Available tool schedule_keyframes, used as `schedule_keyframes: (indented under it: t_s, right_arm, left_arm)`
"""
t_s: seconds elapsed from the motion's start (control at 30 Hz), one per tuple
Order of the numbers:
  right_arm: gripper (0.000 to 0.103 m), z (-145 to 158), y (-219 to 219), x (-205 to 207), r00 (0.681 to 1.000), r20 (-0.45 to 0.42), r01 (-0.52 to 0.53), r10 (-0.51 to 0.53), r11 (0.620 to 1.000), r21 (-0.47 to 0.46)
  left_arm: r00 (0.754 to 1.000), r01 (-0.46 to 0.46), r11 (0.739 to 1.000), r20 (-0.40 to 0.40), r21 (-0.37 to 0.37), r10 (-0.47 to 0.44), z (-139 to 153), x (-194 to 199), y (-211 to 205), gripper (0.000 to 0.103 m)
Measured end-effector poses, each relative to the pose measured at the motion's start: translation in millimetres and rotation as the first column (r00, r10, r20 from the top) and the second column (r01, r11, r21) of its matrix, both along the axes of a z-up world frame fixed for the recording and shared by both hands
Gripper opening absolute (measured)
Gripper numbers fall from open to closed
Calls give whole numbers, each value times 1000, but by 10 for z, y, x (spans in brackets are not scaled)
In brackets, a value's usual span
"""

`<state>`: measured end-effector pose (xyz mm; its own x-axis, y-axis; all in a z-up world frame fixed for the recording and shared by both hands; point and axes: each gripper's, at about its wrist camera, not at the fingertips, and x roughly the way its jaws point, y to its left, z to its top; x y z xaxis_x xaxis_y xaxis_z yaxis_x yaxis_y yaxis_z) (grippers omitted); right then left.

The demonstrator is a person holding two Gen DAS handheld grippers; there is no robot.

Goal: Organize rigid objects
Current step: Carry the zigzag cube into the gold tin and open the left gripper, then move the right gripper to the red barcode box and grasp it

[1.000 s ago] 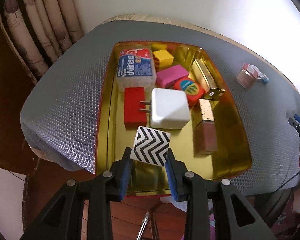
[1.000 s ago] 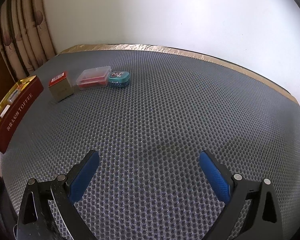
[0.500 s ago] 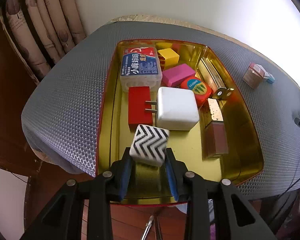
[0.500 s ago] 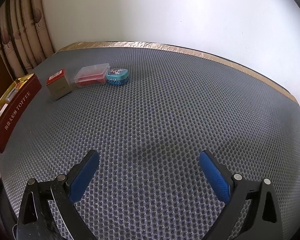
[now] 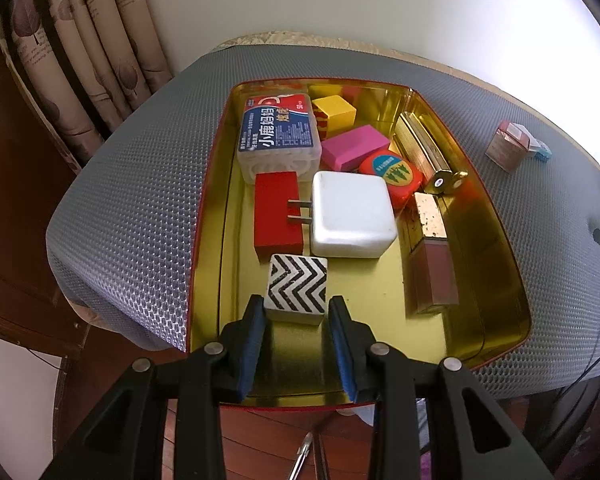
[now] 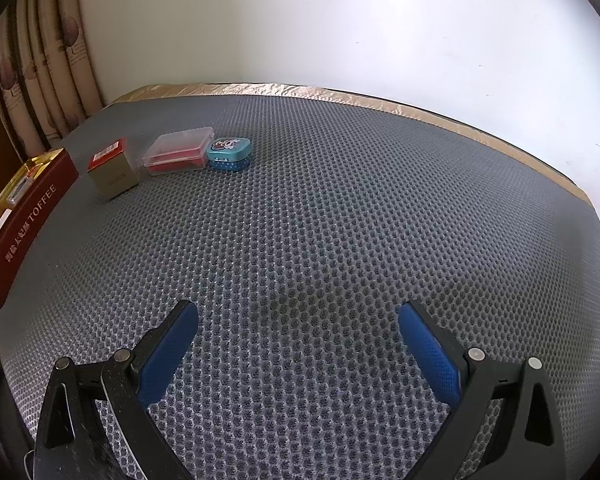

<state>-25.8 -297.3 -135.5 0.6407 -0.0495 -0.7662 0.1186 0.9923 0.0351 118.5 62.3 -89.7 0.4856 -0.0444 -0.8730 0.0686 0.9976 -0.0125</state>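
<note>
My left gripper (image 5: 296,312) still clamps the zigzag block (image 5: 297,289), now lower inside the gold tin (image 5: 500,240), just near of the white charger (image 5: 352,216). My right gripper (image 6: 298,332) stays wide open over the grey mat (image 6: 340,220).

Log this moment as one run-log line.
left hand-held gripper: shut on zigzag block inside tin | right hand-held gripper: open, nothing between pads | outside tin: three small boxes
</note>
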Motion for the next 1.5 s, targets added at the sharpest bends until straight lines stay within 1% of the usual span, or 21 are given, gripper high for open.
schedule_keyframes:
  t_s: [0.1,0.27,0.43,0.63,0.7,0.73,0.77,0.8,0.83,0.87,0.93,0.97,1.0,1.03,1.07,1.1,1.17,1.27,1.37,1.43,1.5]
  right_arm:
    - [101,8,-13,-6,1000,5,5,-5,1000,-1]
    - [101,11,-26,-8,1000,5,13,-13,1000,-4]
    - [102,20,-34,-17,1000,6,19,-19,1000,-8]
    - [102,22,-37,-18,1000,2,24,-24,1000,-14]
    - [102,22,-38,-17,1000,-1,25,-25,1000,-16]
    - [102,18,-39,-9,1000,-4,25,-25,1000,-17]
    - [102,12,-37,0,1000,-10,24,-25,1000,-19]
    - [102,3,-29,19,1000,-17,23,-23,1000,-20]
    - [102,-11,-21,42,999,-28,20,-20,1000,-22]
    - [102,-29,-9,73,999,-42,12,-13,1000,-25]
    - [102,-38,46,112,998,-57,-5,2,999,-49]
    - [102,-17,107,121,998,-57,-23,19,997,-70]
    - [102,14,162,123,998,-52,-41,38,997,-70]
    - [102,70,235,135,997,-41,-68,66,996,-48]
    - [102,174,359,167,993,-22,-117,117,993,-9]
    - [102,237,434,190,989,-11,-144,144,990,4]
    - [102,436,747,328,972,12,-234,234,972,-7]
    - [102,600,1109,585,945,13,-327,328,944,-33]
    - [102,660,1402,880,921,3,-388,389,920,-46]
    - [102,644,1516,1050,916,-13,-402,402,913,-78]
    - [102,592,1579,1226,911,-35,-412,410,908,-79]
  left_arm:
    - [1000,-7,1000,-1,-10,7,15,-6,14,33]
    - [1000,-19,1000,15,-5,19,79,-37,8,33]
    - [998,-25,999,56,30,23,182,-104,-59,33]
    - [996,-15,998,92,53,10,300,-256,-204,34]
    - [994,-26,999,106,40,21,365,-334,-221,34]
    - [992,-34,999,125,21,31,412,-395,-217,36]
    - [989,-43,999,141,4,42,454,-445,-211,41]
    - [987,-52,998,154,-19,55,492,-489,-207,45]
    - [984,-56,997,166,-47,63,522,-541,-203,47]
    - [982,-49,996,179,-68,61,551,-586,-211,47]
    - [977,-45,997,206,-65,58,599,-638,-236,47]
    - [975,-42,998,217,-53,53,613,-656,-253,47]
    - [973,-37,999,228,-38,44,620,-668,-273,48]
    - [971,-33,999,234,-23,38,618,-673,-294,48]
    - [972,-33,999,234,-15,36,609,-675,-303,48]
    - [973,-30,999,229,-16,33,596,-663,-308,48]
    - [977,-17,999,213,-31,23,558,-649,-307,48]
    - [979,-17,999,204,-33,24,532,-628,-285,48]
    - [978,-22,999,206,-48,32,527,-626,-244,48]
    - [979,-22,998,199,-57,33,514,-608,-222,48]
    - [980,-25,998,196,-62,36,505,-597,-202,48]
